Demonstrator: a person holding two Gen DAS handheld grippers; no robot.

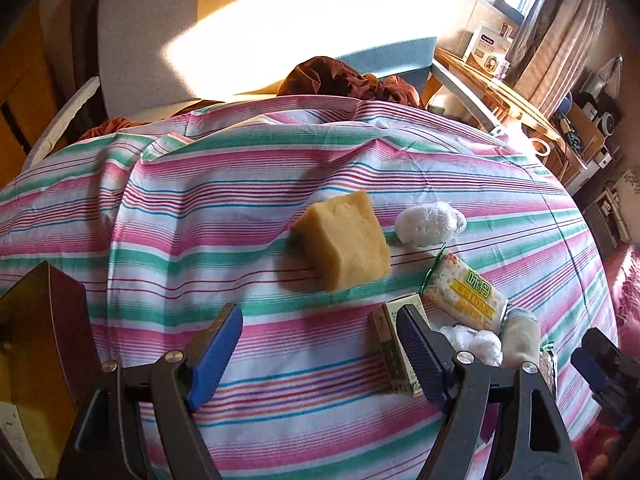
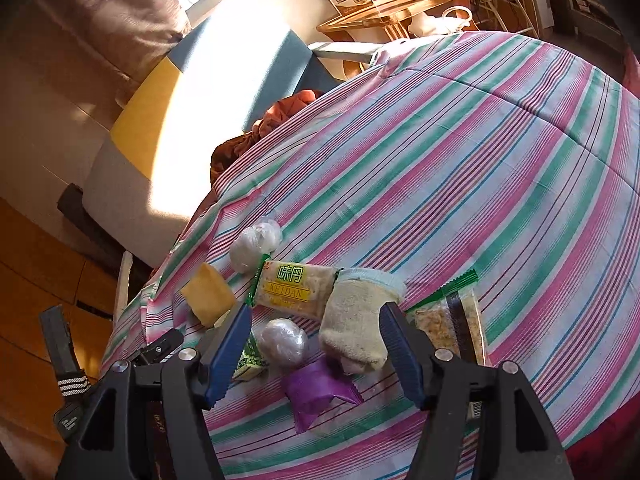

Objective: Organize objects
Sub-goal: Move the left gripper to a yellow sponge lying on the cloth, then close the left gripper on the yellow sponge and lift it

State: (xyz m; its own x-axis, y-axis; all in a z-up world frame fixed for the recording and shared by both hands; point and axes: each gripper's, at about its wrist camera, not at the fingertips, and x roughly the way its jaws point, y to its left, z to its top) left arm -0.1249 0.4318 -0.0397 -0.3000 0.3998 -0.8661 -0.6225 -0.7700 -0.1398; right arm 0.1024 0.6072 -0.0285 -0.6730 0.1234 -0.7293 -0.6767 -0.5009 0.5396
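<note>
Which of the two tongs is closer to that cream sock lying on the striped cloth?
Right. The right tongs stand open around the sock, its lower half between the fingers. The left tongs hover over bare striped cloth, beside it.

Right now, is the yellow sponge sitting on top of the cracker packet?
No, the yellow sponge lies directly on the striped cloth, apart from the cracker packet.

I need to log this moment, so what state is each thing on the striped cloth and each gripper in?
left gripper: open, empty, over bare cloth
right gripper: open, empty, above the sock
yellow sponge block: lying loose, untouched
WEIDAN cracker pack: sealed, lying flat
sock: crumpled, lying flat
purple wrapper: crumpled, flat
two white plastic-wrapped balls: wrapped, resting apart
</note>
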